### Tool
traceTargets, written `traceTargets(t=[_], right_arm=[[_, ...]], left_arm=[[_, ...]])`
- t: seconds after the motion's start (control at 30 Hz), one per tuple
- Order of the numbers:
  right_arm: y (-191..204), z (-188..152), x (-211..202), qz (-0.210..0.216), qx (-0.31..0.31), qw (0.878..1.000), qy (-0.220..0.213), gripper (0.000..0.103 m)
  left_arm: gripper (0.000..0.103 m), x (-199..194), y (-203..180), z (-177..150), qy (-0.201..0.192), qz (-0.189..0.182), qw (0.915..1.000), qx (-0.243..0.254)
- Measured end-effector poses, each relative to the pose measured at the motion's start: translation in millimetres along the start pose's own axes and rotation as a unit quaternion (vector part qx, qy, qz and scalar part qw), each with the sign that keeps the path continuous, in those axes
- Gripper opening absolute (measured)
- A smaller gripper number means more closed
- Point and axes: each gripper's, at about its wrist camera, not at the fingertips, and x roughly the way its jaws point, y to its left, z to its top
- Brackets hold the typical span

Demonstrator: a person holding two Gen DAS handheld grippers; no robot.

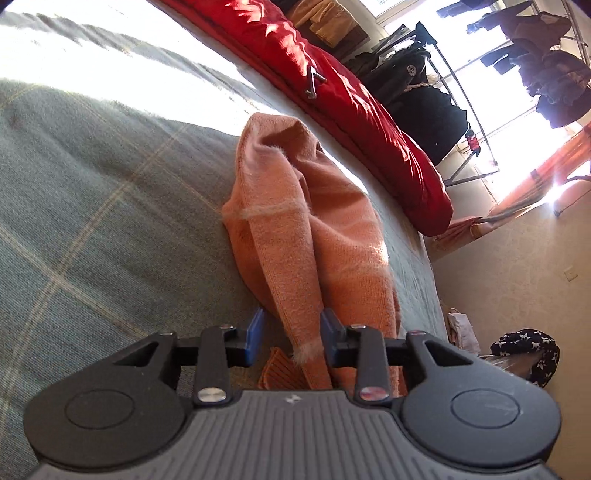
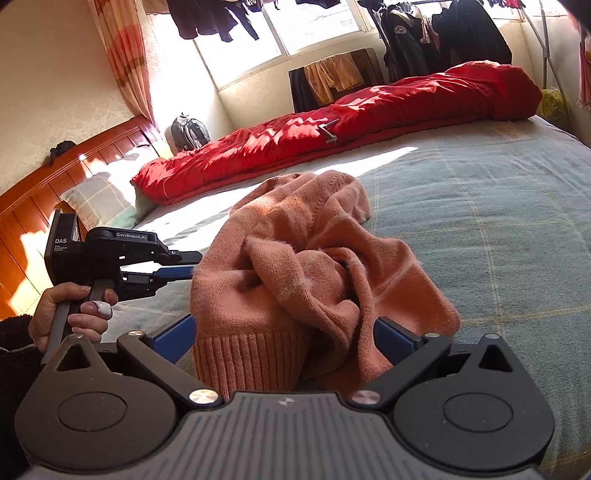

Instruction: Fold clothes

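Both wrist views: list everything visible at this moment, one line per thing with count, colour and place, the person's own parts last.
sweater: one, orange-pink knit, crumpled on the bed between both grippers
bed cover: one, grey-green check, under the sweater
quilt: one, red, along the bed's far side
headboard: one, brown wood, at left
backpack: one, grey, in the corner
hanging clothes: several, dark, by the window
left gripper: black with blue fingers, jaws parted with a sweater fold between them
right gripper: jaws wide open around the sweater
hand: one, holding the left gripper's handle
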Motion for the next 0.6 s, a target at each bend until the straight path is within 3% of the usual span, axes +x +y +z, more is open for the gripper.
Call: traceTargets(t=[0.1, 0.27, 0.33, 0.47, 0.6], right_arm=[[2.3, -1.4, -1.7, -0.002, -0.005, 1.0, 0.002, 0.103], [-2.5, -1.6, -3.0, -0.014, -0.002, 1.0, 0.001, 0.103], [-5.3, -2.3, -1.5, -0.019, 0.002, 1.0, 0.003, 0.103], [-7.8, -3.1, 0.5, -0.027, 0.004, 1.0, 0.008, 0.103], [-10.7, -2.6, -0.8, -0.031, 0.004, 0.999, 0.005, 0.103]], left_arm=[[0.038, 18.8, 7.0, -7.9, 0.021, -0.016, 0.999, -0.034], [0.033, 49.0, 0.0, -15.4, 0.034, -0.028, 0.9983, -0.038], [0.005, 51.9, -9.9, -15.6, 0.023, -0.009, 0.9996, -0.012], [0.003, 44.0, -34.8, -13.6, -0.006, 0.051, 0.9963, 0.069], [0.003, 24.6, -36.7, 0.4, -0.03, 0.068, 0.9935, 0.086]])
